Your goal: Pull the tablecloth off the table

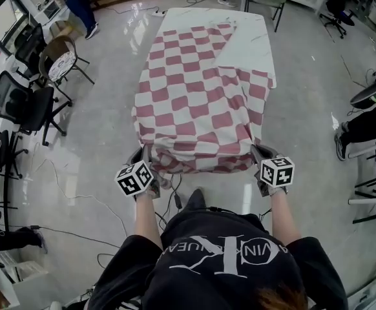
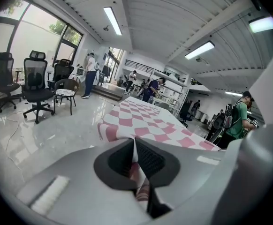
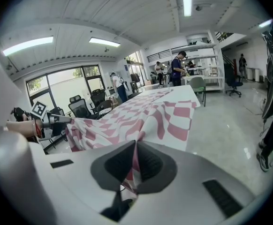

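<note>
Your left hand-held gripper is clamped on the near-left corner of the red-and-white checked tablecloth — a fold of it sits pinched between the closed jaws. The tablecloth lies over the table, hanging down the left side and the near end, and is bunched along the near edge between your two hands. The table's far right corner shows bare white. Your right hand-held gripper is closed on the near-right corner — checked fabric pressed between its jaws.
</note>
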Tool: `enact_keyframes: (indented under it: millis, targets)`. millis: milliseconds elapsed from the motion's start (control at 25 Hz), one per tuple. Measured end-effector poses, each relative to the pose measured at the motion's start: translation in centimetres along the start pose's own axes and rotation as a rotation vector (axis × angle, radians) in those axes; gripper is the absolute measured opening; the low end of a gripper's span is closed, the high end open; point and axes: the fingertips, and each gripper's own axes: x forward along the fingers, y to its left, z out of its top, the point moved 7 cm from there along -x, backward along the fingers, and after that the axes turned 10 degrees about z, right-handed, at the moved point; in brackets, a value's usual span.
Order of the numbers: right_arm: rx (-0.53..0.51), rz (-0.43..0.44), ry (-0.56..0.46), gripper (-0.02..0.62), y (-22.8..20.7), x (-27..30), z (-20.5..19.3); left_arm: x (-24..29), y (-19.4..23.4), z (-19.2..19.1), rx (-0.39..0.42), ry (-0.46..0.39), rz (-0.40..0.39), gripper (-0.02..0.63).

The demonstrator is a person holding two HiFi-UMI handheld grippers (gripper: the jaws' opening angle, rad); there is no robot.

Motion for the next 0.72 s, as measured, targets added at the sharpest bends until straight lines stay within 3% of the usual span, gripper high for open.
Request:
enact_keyframes:
  millis: [720]
  targets:
    - [-0.026,0.083,0.046,0.016,-1.5,-5.3,2.7,-5.7,-5.0,0.3,-0.037,0.013,0.068,0.014]
